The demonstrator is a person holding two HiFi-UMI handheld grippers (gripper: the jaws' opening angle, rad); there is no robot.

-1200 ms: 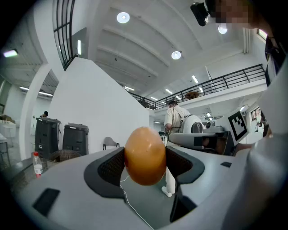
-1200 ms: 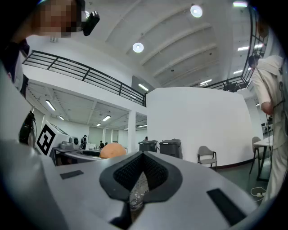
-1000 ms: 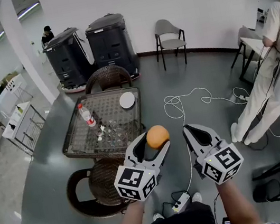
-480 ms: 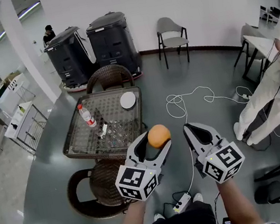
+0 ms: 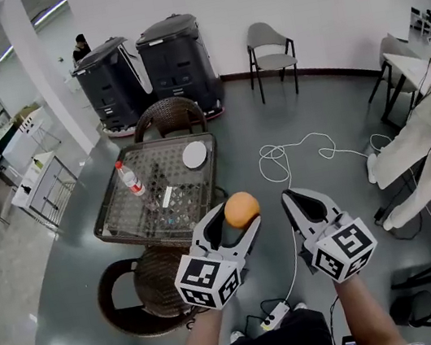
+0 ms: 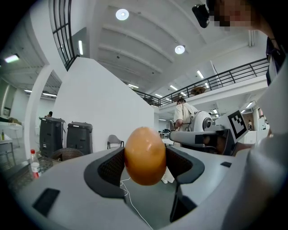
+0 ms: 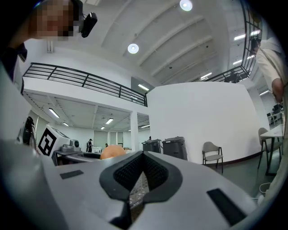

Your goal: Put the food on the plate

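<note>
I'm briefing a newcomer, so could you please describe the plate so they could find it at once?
Start at the square, glass-topped dark wicker table in the middle of the grey floor. The small round white plate lies near its far right corner; it is the only flat white disc there, unlike the red-labelled clear bottle on the left.

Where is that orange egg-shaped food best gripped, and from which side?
Across its widest middle, with pads on opposite flanks, side-on to its long axis, as the left gripper holds the orange food now. It is smooth, rounded and tapers toward both ends, so a hold nearer an end would likely squeeze it out.
</note>
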